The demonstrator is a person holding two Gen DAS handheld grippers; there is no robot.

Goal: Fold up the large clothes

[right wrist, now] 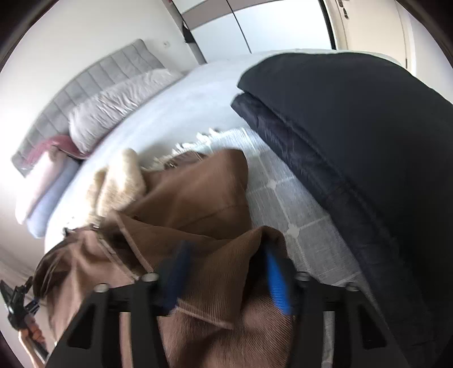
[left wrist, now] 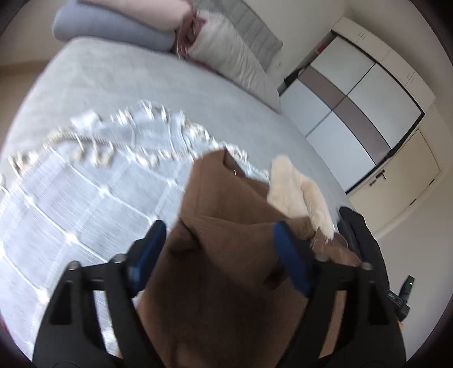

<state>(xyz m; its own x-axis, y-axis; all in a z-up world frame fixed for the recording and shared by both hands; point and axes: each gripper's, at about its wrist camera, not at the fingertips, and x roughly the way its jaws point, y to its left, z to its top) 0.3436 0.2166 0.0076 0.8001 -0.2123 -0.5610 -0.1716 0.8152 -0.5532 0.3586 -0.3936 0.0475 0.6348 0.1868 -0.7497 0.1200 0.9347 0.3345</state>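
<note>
A large brown corduroy jacket (left wrist: 226, 254) with a cream fleece lining (left wrist: 297, 192) lies bunched on the bed. My left gripper (left wrist: 219, 246) stands wide open, its blue pads either side of a raised fold of the jacket. In the right wrist view the same jacket (right wrist: 198, 203) fills the lower middle, its fleece lining (right wrist: 121, 181) up left. My right gripper (right wrist: 226, 269) is open too, with jacket cloth lying between and under its blue pads. Both views are motion-blurred.
The bed (left wrist: 170, 85) has a grey cover and a white fringed throw (left wrist: 85, 184). A folded dark navy coat (right wrist: 354, 141) lies to the right. Pillows (left wrist: 232, 53) and folded blankets (left wrist: 113, 25) line the headboard. A wardrobe (left wrist: 354, 107) stands beyond the bed.
</note>
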